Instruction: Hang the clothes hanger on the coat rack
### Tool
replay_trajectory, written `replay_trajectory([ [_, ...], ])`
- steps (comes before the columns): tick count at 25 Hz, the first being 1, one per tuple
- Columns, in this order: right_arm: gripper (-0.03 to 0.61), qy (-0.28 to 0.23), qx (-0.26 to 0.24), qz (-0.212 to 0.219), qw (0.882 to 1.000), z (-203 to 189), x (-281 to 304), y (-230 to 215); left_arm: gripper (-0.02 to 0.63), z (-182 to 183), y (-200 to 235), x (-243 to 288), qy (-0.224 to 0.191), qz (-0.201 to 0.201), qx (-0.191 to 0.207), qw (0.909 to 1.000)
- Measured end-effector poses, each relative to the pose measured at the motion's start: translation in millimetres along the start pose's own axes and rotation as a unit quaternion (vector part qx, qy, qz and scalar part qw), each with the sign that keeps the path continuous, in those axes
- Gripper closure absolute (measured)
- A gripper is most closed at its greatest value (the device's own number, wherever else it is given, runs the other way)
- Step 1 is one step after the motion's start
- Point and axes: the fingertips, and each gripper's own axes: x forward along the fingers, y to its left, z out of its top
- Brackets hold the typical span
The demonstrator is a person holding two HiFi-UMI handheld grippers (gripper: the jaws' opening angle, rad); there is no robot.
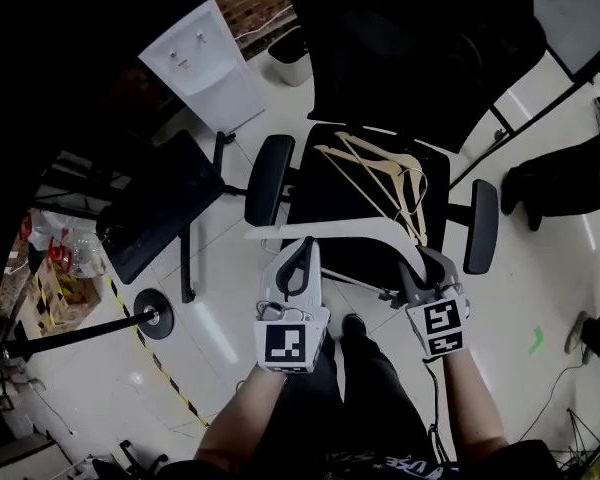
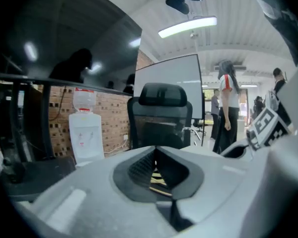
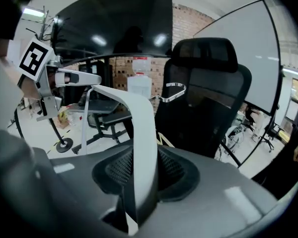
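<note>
A white plastic clothes hanger [image 1: 320,230] lies level across the head view, above the chair seat. My right gripper [image 1: 425,258] is shut on its right end. In the right gripper view the hanger's broad white arm [image 3: 139,128] rises from between the jaws, and its metal hook [image 3: 171,88] points right. My left gripper [image 1: 303,246] sits beside the hanger's middle with its fingers closed together; in its own view the left gripper [image 2: 161,175] shows nothing between the pads. The coat rack's pole and round base [image 1: 150,318] stand at the left, with the rack top [image 3: 44,21] at upper left.
A black office chair [image 1: 280,168] stands straight ahead with several wooden hangers [image 1: 380,183] on its seat. A second dark chair [image 1: 155,213] is on the left and a water dispenser [image 1: 205,63] behind it. People stand at the right [image 2: 228,108]. Yellow-black tape [image 1: 160,368] crosses the floor.
</note>
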Motion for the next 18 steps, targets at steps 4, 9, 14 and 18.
replay_trajectory([
  [4,0.462,-0.027,-0.051,0.051,0.997,50,-16,24,0.609,46,17,-47,-0.028,0.053,0.0,0.9982],
  [9,0.462,-0.059,-0.105,0.11,0.987,101,-22,67,0.609,77,45,-107,-0.04,0.123,0.023,0.9914],
  [14,0.462,-0.114,-0.166,0.19,0.961,174,-15,116,0.609,108,85,-169,-0.069,0.227,0.013,0.9714],
  [18,0.462,-0.144,-0.208,0.246,0.936,206,-26,161,0.609,119,97,-221,-0.076,0.288,0.005,0.9546],
])
